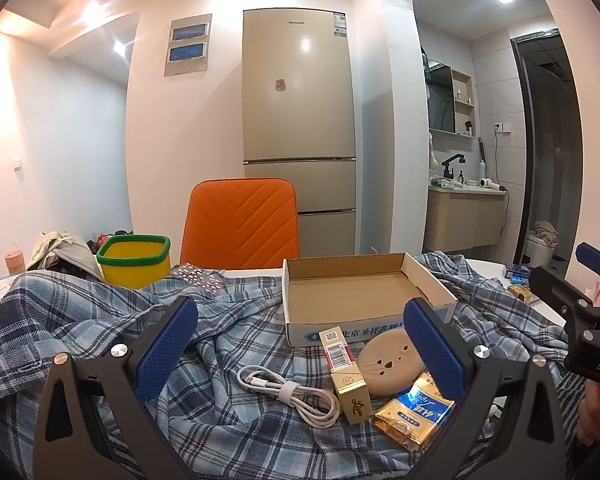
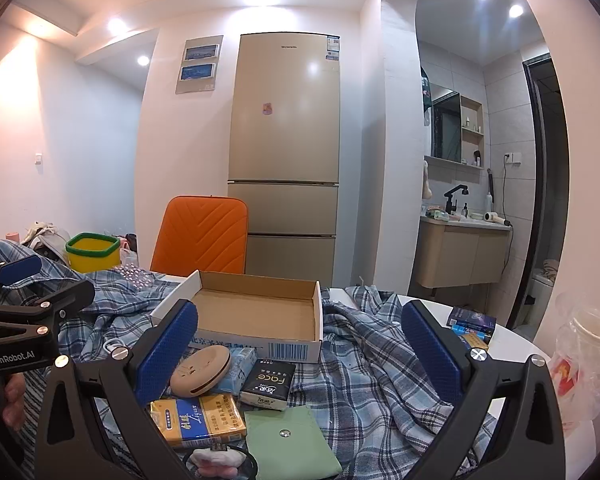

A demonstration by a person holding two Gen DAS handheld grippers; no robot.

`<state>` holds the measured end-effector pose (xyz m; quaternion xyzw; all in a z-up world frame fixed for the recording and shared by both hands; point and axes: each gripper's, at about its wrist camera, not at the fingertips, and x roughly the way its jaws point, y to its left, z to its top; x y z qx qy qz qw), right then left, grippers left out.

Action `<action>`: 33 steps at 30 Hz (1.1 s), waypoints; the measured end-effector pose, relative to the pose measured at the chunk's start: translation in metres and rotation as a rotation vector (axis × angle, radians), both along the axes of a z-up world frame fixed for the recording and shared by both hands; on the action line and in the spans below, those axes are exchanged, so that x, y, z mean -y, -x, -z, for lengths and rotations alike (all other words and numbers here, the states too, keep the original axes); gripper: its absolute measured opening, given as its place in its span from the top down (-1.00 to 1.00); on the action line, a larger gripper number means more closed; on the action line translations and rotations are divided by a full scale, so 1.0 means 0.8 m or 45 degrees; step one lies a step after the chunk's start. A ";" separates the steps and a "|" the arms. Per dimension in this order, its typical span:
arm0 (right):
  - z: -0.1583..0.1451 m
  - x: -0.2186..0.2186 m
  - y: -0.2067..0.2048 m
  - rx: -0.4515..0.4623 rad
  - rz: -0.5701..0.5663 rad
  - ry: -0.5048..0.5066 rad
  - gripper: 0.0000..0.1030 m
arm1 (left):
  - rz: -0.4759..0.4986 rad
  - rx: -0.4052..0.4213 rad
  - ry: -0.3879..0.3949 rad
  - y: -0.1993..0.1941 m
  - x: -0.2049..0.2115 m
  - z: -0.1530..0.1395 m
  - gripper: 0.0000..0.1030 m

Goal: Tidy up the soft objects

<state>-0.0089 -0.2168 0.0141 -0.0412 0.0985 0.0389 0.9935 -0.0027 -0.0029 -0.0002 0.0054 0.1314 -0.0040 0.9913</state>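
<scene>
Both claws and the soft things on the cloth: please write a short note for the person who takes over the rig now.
Left claw: open, empty, above the plaid cloth.
Right claw: open, empty.
Cardboard box: open and empty, on the cloth.
In front of it lie the round beige puff, black tissue pack, green pouch, gold-blue packet and white cable.
Done: nothing sorted yet.
Left: everything.

one cardboard box (image 2: 256,312), two tissue packs (image 2: 268,384), one cable (image 1: 288,394)
</scene>
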 end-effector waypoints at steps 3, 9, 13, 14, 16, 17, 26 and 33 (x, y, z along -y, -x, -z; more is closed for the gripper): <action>0.000 -0.001 -0.001 0.003 0.001 0.001 -1.00 | 0.014 0.005 0.006 0.001 0.001 -0.001 -0.99; 0.001 0.000 -0.003 0.001 0.002 0.002 -1.00 | 0.012 0.005 0.006 0.001 0.001 0.000 -0.99; 0.001 0.000 -0.002 -0.003 -0.002 -0.001 -1.00 | 0.012 0.000 0.010 0.000 0.001 0.000 -0.99; 0.002 0.000 -0.002 -0.004 -0.003 -0.002 -1.00 | 0.013 -0.001 0.010 0.000 0.001 0.000 -0.99; 0.002 0.000 -0.002 -0.002 -0.003 -0.003 -1.00 | 0.026 0.000 0.016 0.000 0.000 0.000 -0.99; 0.002 0.000 -0.003 -0.003 -0.003 -0.003 -1.00 | 0.036 -0.001 0.020 0.000 0.000 0.000 -0.99; 0.003 0.001 -0.002 -0.001 0.000 -0.002 -1.00 | 0.031 -0.018 0.029 -0.002 0.000 0.001 -0.99; -0.004 0.010 -0.008 -0.051 0.025 -0.078 -1.00 | 0.031 -0.042 0.036 -0.005 -0.004 -0.004 -0.99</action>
